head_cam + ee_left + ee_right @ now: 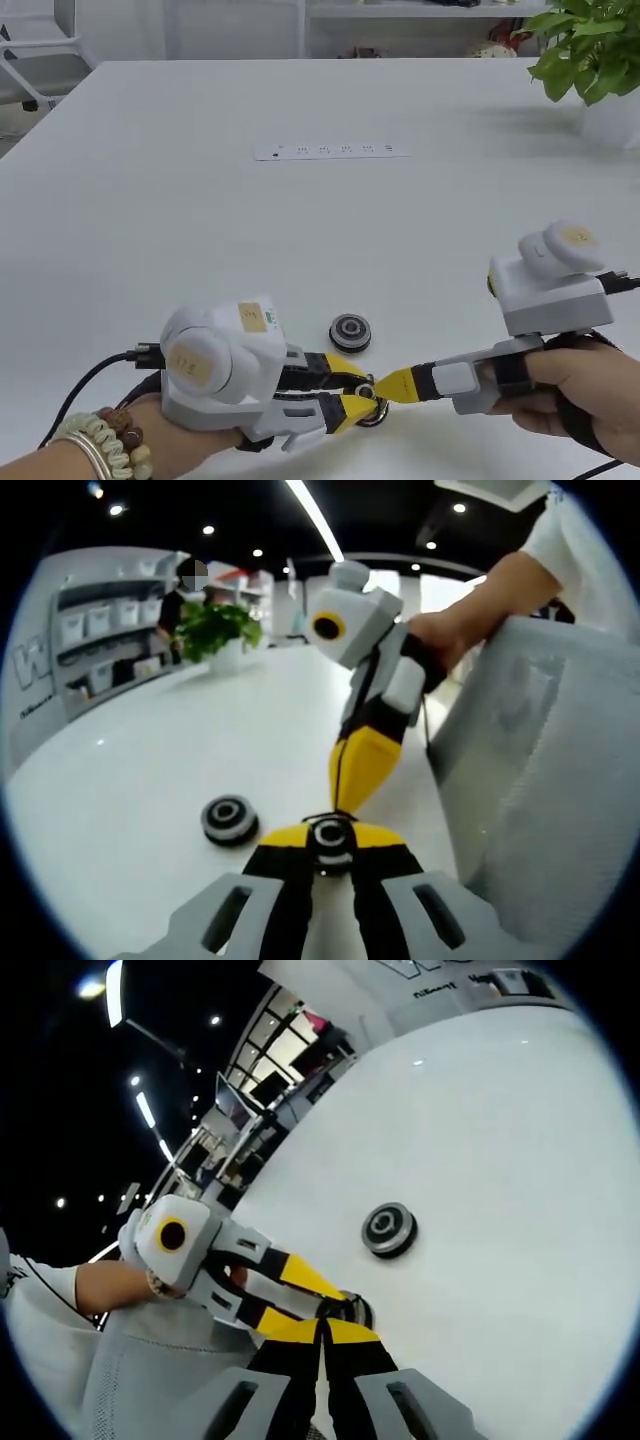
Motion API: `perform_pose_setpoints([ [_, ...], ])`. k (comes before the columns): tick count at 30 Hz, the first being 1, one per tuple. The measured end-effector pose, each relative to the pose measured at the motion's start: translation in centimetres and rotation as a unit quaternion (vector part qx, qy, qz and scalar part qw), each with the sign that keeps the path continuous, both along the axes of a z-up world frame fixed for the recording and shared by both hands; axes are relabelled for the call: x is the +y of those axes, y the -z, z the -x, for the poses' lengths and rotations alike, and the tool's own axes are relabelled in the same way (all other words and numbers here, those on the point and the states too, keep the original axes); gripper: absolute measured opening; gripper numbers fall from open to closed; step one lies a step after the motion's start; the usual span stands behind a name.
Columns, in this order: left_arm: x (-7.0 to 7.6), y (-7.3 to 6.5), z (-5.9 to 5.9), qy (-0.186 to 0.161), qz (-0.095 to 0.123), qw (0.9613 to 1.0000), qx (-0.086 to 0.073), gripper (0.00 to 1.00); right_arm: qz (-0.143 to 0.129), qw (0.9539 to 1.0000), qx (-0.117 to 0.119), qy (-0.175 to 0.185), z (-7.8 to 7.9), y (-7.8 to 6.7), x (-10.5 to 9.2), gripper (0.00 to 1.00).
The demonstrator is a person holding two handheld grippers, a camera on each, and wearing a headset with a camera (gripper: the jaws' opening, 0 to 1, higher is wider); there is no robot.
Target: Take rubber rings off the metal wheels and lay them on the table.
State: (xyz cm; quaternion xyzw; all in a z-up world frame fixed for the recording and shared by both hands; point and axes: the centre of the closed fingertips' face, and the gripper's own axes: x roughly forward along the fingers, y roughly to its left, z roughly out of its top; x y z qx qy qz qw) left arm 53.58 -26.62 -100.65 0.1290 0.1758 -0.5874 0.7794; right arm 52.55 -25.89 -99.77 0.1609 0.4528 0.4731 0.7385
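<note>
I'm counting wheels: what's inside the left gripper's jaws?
One metal wheel, clamped between the left gripper's yellow tips, with the right gripper's tip against it. The tips cover its rim, so its rubber ring is hidden.

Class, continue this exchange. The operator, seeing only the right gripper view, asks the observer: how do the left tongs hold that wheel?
Observer: The left gripper clamps the held wheel by its rim, hub facing its camera.
Operator: What stands outside my picture?
Observer: A potted plant, toward the table's far right.
Operator: Where do my tongs touch?
Observer: The right gripper, shut, meets that wheel's far rim in the left gripper view.
</note>
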Motion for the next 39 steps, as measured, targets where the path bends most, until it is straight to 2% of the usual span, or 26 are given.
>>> perform_pose_setpoints([
  [10,0.0,0.0,0.0,0.0,0.0,1.0,0.0,0.14,-0.01,0.9999,0.001,-0.007,0.3,-0.4,0.4,0.0],
  [17,0.0,0.0,0.0,0.0,0.0,1.0,0.001,0.14,-0.029,0.9995,0.008,0.002,0.0,-0.7,0.2,0.0],
  [20,0.0,0.0,0.0,-0.001,-0.001,1.0,0.001,0.14,-0.018,0.9997,0.015,0.006,0.0,-0.3,0.0,0.0],
  [22,0.0,0.0,0.0,-0.004,-0.001,1.0,0.002,0.14,-0.018,0.9998,0.008,0.007,-0.2,-0.3,0.1,0.0],
  [26,0.0,0.0,0.0,-0.008,-0.003,1.0,0.001,0.15,-0.008,0.9996,0.011,0.024,-0.8,0.1,-0.5,0.0],
  [33,-0.2,-0.1,-0.1,-0.012,-0.023,0.9996,0.012,0.14,0.005,0.9994,0.018,0.031,-0.8,0.7,-0.7,0.0],
  [36,-0.2,-0.2,0.0,-0.003,-0.039,0.9992,-0.003,0.15,0.007,0.9995,0.019,0.025,-0.5,0.8,-0.6,0.0],
  [39,-0.3,-0.8,0.2,0.006,-0.039,0.9992,-0.009,0.18,0.003,0.9995,0.02,0.025,-0.4,0.6,-0.5,0.0],
])
